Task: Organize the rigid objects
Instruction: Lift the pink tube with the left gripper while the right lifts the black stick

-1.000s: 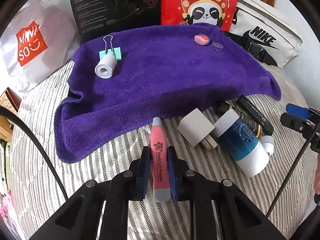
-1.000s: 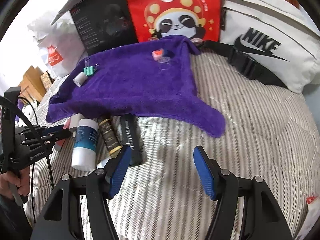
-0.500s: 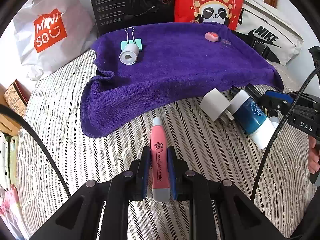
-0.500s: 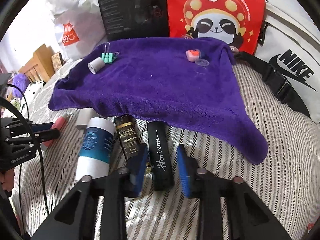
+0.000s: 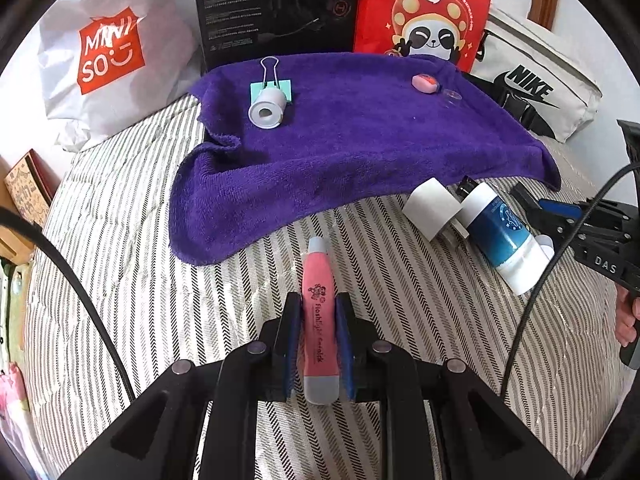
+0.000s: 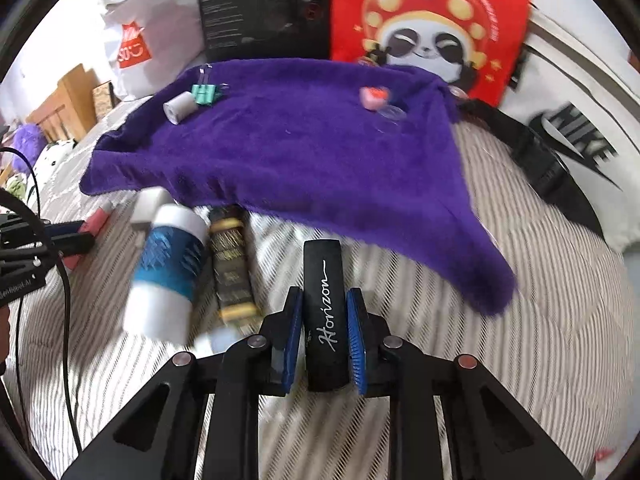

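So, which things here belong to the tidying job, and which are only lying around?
Job:
- pink tube, in left tongs
- black case, in right tongs
- blue-white bottle
- dark bottle
- white block
- tape roll
- clip
- purple towel

Lying around:
- red bag
- white bag
- black box

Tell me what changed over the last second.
The right claw, open over bare bedding a second ago, slid left and has just closed on the black Horizon case. The left claw stays clamped on the pink flashlight. Items on the purple towel stayed put.
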Available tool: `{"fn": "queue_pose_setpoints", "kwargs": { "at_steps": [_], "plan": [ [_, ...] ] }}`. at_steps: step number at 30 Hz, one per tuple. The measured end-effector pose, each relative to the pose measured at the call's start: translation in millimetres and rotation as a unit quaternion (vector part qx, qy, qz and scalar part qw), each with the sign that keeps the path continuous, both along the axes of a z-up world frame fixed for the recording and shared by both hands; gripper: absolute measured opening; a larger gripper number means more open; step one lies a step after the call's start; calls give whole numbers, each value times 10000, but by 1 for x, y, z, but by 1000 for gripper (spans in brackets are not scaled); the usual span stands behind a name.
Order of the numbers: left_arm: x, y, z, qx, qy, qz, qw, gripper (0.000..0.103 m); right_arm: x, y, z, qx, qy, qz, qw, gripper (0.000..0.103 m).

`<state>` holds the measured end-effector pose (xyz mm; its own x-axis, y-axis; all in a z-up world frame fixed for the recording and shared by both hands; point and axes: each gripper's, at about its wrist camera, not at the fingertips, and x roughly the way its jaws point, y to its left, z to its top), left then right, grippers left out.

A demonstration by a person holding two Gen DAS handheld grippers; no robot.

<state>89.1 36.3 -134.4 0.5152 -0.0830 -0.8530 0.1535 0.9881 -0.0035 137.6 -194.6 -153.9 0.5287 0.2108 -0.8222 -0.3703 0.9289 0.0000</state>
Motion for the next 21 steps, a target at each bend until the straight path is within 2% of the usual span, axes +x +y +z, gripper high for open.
{"fn": "queue_pose_setpoints", "kwargs": {
  "at_steps": [4, 11, 21],
  "plan": [
    [-4, -4, 0, 101, -163, -14, 9998, 18, -6, -4, -2, 91, -155, -25, 9998, 23],
    [-9, -3, -2, 4, -403, 2, 9992, 17, -14, -3, -6, 164, -532, -138, 9984, 24],
    [-17, -4, -5, 11, -675, 23, 9977, 18, -12, -3, -7, 134, -557, -135, 9983, 24]
  ]
}}
